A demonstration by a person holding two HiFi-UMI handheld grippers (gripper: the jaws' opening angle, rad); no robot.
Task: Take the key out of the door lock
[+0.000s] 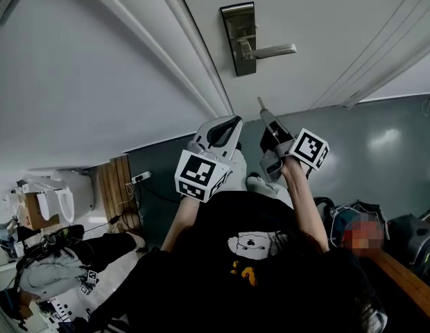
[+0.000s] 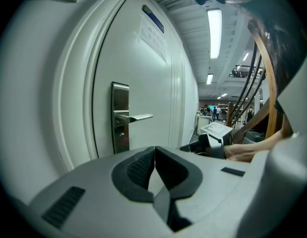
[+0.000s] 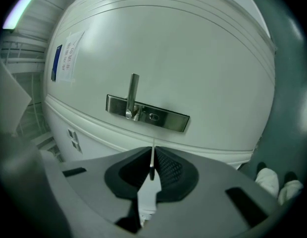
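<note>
The key point(image 3: 152, 160) is out of the lock plate point(image 3: 148, 114), at about six o'clock of it, pinched edge-on in the right gripper point(image 3: 153, 152), jaws nearly closed. Best grip it firmly, blade straight, backing off. The left gripper point(image 2: 155, 165) is closed, empty.

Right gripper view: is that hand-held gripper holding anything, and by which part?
Yes. The right hand-held gripper pinches the key by its rear end. The thin blade sticks out forward toward the door lock, clear of it.
</note>
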